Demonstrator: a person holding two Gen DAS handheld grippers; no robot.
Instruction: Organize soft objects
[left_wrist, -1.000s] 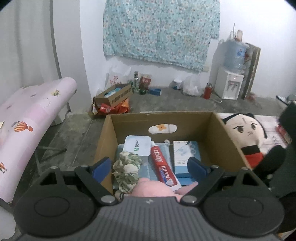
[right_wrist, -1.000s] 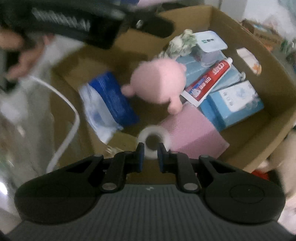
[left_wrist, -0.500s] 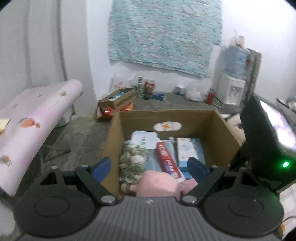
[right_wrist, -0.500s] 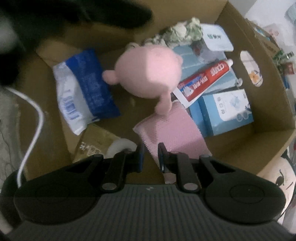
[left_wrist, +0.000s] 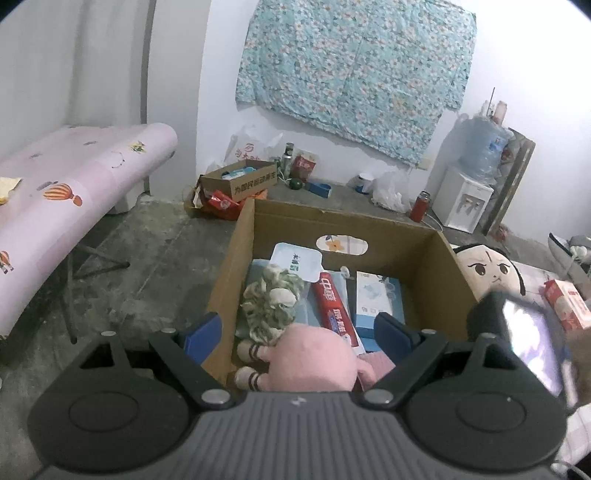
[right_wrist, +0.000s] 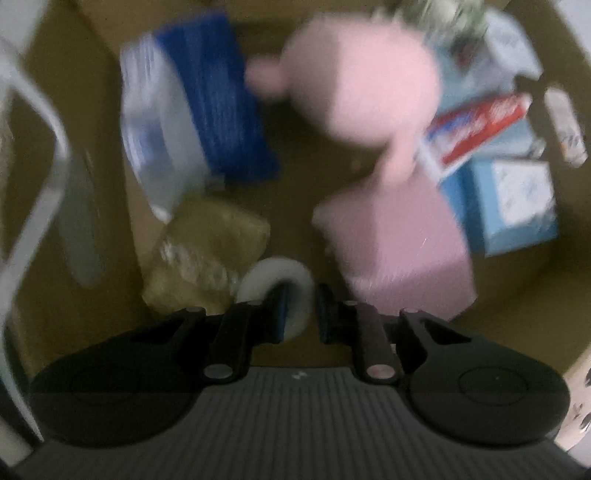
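An open cardboard box holds a pink plush toy, a floral scrunchie, a red toothpaste box and a light blue carton. My left gripper hovers open over the box's near edge, above the plush, gripping nothing. The right wrist view is blurred. It looks straight down into the box at the pink plush toy, a pink cloth pad and a blue and white pack. My right gripper is shut on the wall of a white tape roll, low inside the box.
A tan packet lies by the roll. A dark-haired doll sits outside the box's right wall, near a dark device with a lit screen and a red carton. A pink padded bench stands left; clutter lines the far wall.
My right gripper has sunk deeper into the box with the tape roll, so the contents look larger. The left view has rolled and shifted a little; the dark device now sits lower right.
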